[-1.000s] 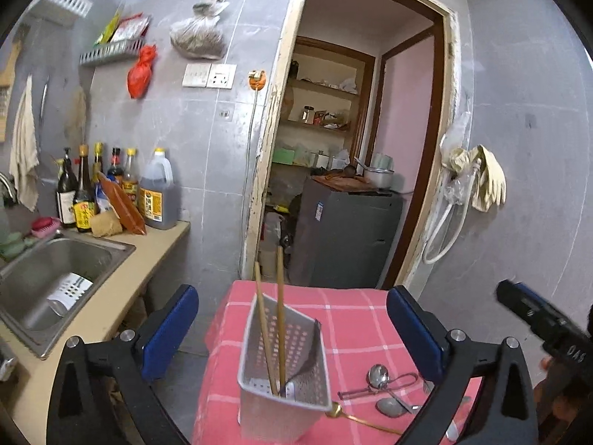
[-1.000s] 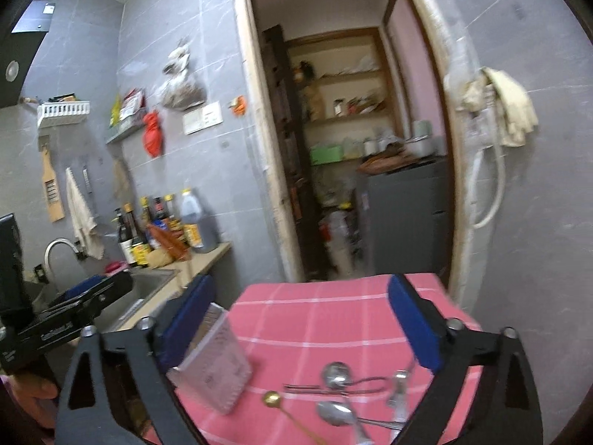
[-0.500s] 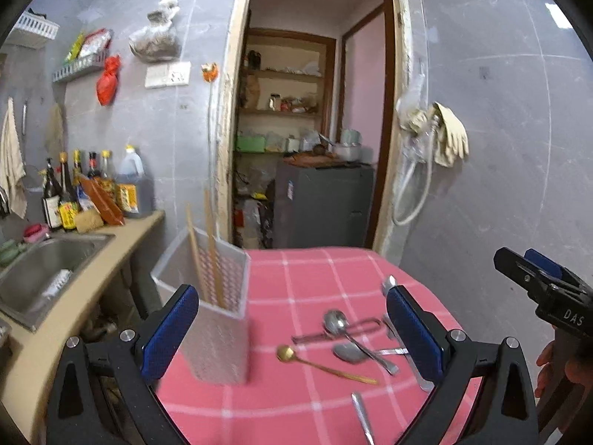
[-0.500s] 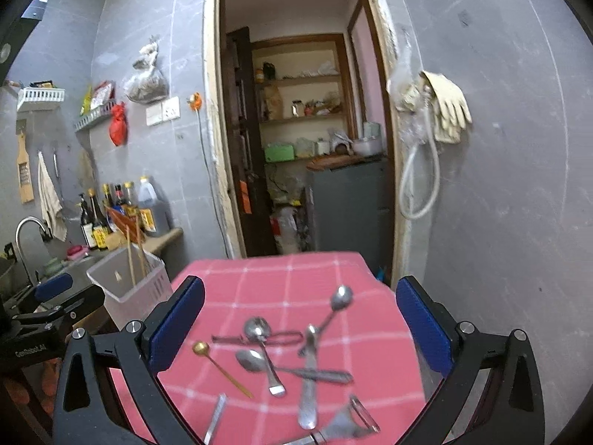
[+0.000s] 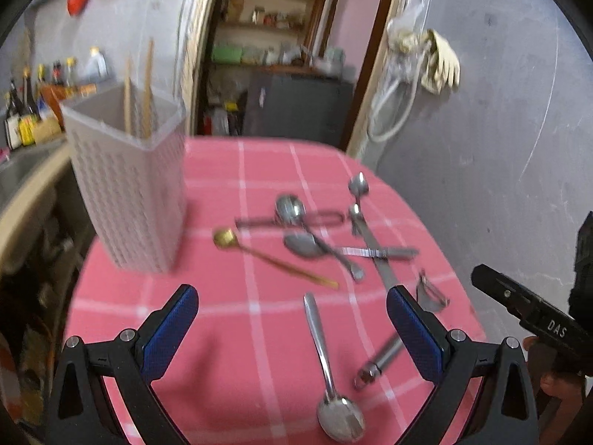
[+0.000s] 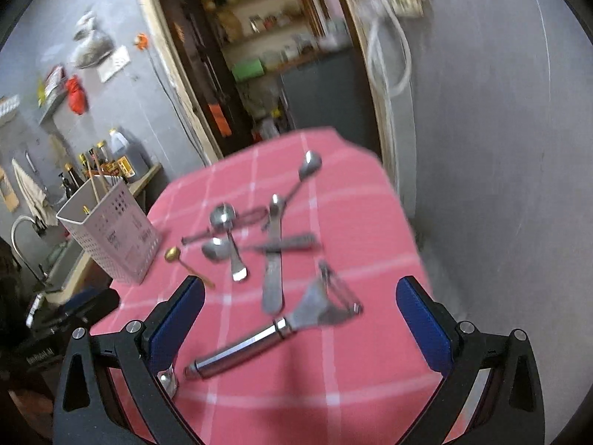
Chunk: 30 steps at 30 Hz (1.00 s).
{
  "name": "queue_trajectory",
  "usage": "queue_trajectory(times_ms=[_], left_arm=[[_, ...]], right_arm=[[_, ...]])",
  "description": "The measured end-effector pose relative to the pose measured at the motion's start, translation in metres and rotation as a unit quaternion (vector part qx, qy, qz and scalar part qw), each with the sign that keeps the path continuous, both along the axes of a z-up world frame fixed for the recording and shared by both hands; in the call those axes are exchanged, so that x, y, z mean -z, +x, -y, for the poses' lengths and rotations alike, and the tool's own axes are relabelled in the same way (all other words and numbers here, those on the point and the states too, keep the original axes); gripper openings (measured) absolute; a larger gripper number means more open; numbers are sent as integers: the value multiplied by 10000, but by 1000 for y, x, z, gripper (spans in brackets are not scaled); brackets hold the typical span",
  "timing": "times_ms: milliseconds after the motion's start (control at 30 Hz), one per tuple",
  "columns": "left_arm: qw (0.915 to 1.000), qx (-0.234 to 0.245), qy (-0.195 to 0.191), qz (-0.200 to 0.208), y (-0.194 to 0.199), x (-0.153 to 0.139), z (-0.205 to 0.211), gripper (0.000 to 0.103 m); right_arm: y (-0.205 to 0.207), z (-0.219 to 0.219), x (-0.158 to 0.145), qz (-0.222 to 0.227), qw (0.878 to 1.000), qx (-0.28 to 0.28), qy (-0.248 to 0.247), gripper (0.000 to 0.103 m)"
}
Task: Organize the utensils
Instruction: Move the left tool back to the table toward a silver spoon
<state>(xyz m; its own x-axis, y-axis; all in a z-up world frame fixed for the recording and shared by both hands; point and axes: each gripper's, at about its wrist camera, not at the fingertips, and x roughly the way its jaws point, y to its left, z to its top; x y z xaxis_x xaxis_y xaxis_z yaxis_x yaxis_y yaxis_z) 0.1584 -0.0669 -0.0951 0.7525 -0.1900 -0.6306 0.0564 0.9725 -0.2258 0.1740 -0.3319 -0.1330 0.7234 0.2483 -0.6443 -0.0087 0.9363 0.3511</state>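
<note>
Both blue-padded tools hover with fingers spread wide and empty above a table covered in pink checked cloth (image 5: 222, 333). The left tool (image 5: 292, 328) frames a long silver spoon (image 5: 328, 371) lying just ahead of it, with a white perforated plastic utensil holder (image 5: 129, 193) standing upright at the far left. The right tool (image 6: 300, 319) frames a steel-handled peeler (image 6: 274, 333), beyond which a small gold spoon (image 6: 185, 263) and several silver utensils (image 6: 259, 237) lie scattered and overlapping.
</note>
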Motion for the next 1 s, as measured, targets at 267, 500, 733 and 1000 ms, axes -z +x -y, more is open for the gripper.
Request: queue_trajectory(times_ms=[267,500,733,1000], left_arm=[[9937,501,-482,-881,13,33,11,87],[9839,728,-762,-1444,28,55,17,65],[9822,737,-609,-1618,40,59,24,59],[9801,837,367,-1764,47,58,47,53]], right_arm=[[11,1,44,-862,9954,-43,413,73],[23,-8,51,-882,9951,-238,381,69],[46,-7,52,-836,9941,-368,584,65],[44,-7,53,-831,9961,-197,218,29]])
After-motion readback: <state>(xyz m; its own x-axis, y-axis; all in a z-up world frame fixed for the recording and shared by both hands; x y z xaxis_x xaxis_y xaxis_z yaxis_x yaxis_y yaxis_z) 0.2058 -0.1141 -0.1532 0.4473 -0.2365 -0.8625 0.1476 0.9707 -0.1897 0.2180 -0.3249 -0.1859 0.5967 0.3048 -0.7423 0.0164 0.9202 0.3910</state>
